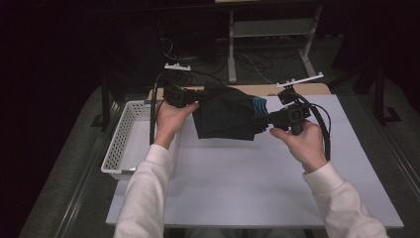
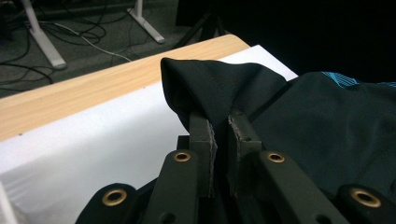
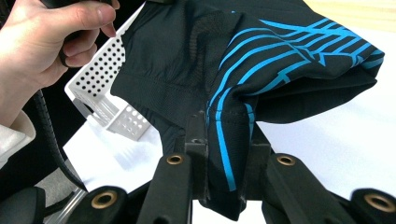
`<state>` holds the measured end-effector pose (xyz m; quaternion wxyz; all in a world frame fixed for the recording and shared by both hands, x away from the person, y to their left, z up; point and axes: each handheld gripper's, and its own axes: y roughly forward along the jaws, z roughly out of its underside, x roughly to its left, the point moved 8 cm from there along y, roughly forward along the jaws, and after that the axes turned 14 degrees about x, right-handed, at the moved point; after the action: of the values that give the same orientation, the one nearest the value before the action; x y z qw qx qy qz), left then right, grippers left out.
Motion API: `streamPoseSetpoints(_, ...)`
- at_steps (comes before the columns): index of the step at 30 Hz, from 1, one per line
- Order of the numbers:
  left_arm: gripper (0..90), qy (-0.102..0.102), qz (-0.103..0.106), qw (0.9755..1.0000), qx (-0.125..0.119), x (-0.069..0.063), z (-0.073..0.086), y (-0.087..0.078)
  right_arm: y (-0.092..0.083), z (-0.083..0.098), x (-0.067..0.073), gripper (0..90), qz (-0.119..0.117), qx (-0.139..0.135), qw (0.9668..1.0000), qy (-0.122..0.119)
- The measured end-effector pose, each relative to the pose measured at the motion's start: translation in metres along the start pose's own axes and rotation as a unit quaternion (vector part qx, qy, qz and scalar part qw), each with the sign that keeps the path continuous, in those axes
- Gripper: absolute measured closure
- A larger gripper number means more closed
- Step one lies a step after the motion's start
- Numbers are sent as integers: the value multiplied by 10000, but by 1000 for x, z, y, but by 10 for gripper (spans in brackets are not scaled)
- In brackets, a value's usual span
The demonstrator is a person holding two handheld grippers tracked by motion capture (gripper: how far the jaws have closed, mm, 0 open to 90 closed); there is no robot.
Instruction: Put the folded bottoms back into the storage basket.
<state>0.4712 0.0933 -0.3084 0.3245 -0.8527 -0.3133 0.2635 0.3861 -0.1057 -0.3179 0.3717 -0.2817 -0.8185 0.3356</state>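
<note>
Holding a black garment (image 1: pixel 225 115) stretched between my two grippers, clear above the white table sheet (image 1: pixel 247 183). My left gripper (image 2: pixel 219 126) has its jaws pinched tight on a peaked fold of plain black fabric at one edge. My right gripper (image 3: pixel 224 135) is clamped on the opposite edge, where blue stripes (image 3: pixel 280 51) run across the cloth. Garment hangs slack in the middle, folded over itself. White perforated basket (image 1: pixel 121 144) sits at the table's left side, just beside my left hand (image 1: pixel 171 119).
</note>
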Motion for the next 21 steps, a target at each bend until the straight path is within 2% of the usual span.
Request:
streamPoseSetpoints(11, 808, -115, -98, 9998, -116, 13, -2, -21, 4, -19, 17, 761, -69, -37, 9999, -122)
streamPoseSetpoints(21, 808, -148, -165, 9995, -217, 23, 1, -36, 9, -27, 28, 760, -119, -47, 9998, -170)
